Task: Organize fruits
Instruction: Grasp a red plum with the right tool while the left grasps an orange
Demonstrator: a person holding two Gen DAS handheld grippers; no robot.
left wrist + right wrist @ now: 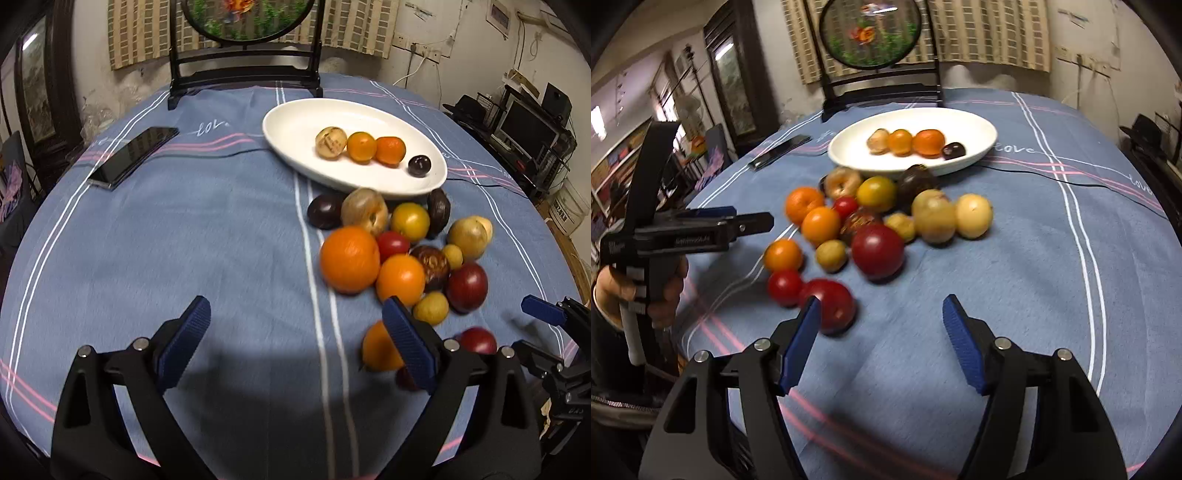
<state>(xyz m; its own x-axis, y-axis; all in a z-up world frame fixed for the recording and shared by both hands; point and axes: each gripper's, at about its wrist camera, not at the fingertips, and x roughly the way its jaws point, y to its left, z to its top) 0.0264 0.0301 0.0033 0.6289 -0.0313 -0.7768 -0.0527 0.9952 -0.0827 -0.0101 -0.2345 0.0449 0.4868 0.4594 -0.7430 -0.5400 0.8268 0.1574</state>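
hovering over the blue striped cloth [221, 240] that covered the round surface, the left claw [295, 332] stood spread wide with nothing between its blue pads — an orange [376, 350] lay just behind its right pad. the right claw [881, 328] was also spread and empty, its left pad just in front of a dark red fruit [831, 302]. most of the fruit sat in a loose pile [402, 254] on the cloth, oranges, red, yellow and dark purple ones touching each other, just beside the near rim of a white oval dish [295, 129]. four fruits lay in a row inside the dish: a pale tan one [330, 143], two orange ones [361, 146] and a small dark one [419, 165] at the right end. a black phone [133, 157] lay flat on the cloth, well apart to the left of the dish. in the right wrist view a hand [661, 291] gripped the left tool's handle at the left edge.
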